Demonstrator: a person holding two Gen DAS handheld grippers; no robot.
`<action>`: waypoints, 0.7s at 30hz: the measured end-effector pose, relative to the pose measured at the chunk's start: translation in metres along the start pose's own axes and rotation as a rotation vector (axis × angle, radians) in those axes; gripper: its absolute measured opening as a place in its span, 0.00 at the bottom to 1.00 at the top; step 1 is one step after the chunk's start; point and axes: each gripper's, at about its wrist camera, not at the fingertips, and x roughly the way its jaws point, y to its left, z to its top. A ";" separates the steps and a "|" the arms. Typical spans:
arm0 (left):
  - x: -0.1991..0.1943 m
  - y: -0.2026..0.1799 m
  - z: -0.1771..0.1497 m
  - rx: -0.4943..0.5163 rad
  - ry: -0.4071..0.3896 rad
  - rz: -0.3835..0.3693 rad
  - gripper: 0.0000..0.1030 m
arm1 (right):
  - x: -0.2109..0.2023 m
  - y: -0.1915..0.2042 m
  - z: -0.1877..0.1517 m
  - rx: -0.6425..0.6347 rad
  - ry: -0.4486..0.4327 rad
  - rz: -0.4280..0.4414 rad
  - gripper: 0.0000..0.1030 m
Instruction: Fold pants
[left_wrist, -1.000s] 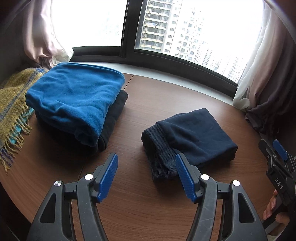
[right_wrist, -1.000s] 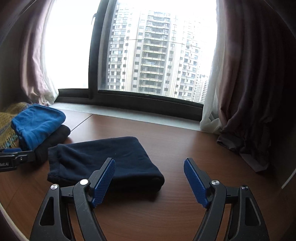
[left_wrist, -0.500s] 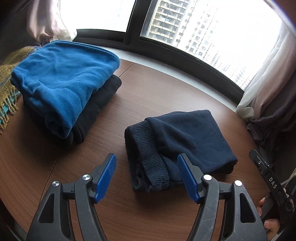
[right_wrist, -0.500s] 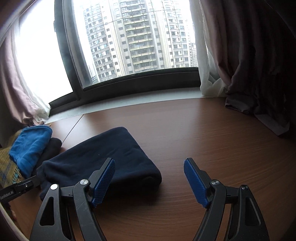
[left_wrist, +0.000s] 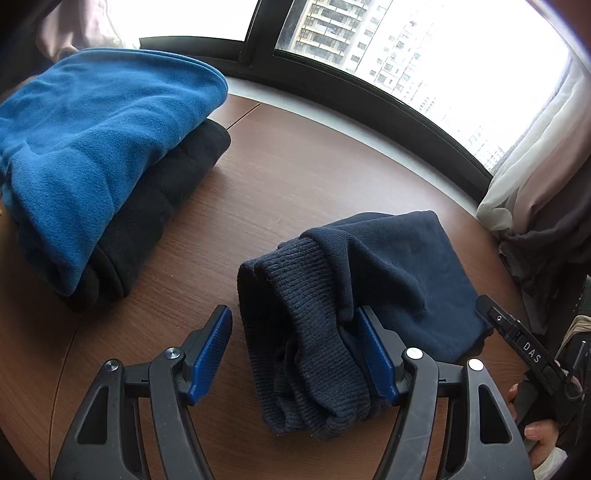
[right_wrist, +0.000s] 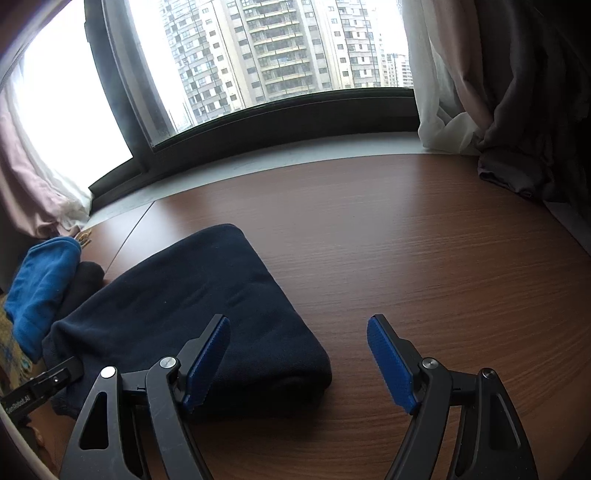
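Navy pants (left_wrist: 373, 295) lie folded into a compact bundle on the brown wood table (left_wrist: 288, 192), near its front edge. The ribbed waistband end faces the left wrist camera; the smooth folded edge faces right.

Left gripper (left_wrist: 295, 354): jaws spread and just been opening. The ribbed end of the pants sits between them. The right blue pad (left_wrist: 373, 354) touches the cloth, with a fold draped over its tip; the left pad (left_wrist: 210, 350) stands clear of the cloth over bare table. Not pinching.

Right gripper (right_wrist: 299, 362): jaws spread wide. Its left pad (right_wrist: 207, 362) sits in front of the right-hand end of the pants (right_wrist: 177, 314); whether it touches the fabric cannot be told. Its right pad (right_wrist: 391, 363) is over bare table, beside the bundle. Nothing pinched.

Left of the pants, well apart: a stack of folded garments, a bright blue fleece (left_wrist: 92, 147) on top of a black one (left_wrist: 159, 206).

Behind the pants, past the table's far edge: a dark-framed window (right_wrist: 280, 114) with high-rise towers outside. Curtains (right_wrist: 517, 92) hang to the right of the pants, bunched on the sill.

A person's hand (left_wrist: 535, 417) grips the right tool's handle at the lower right of the left view.
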 end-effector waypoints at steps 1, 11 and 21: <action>0.003 0.002 0.000 -0.006 0.004 -0.006 0.68 | 0.003 0.001 -0.002 -0.006 0.007 0.001 0.75; 0.022 0.020 0.001 -0.064 0.030 -0.086 0.71 | 0.019 0.010 -0.011 -0.077 0.030 -0.007 0.75; 0.027 0.011 0.006 -0.054 0.057 -0.123 0.50 | 0.030 0.005 -0.013 -0.047 0.071 0.032 0.75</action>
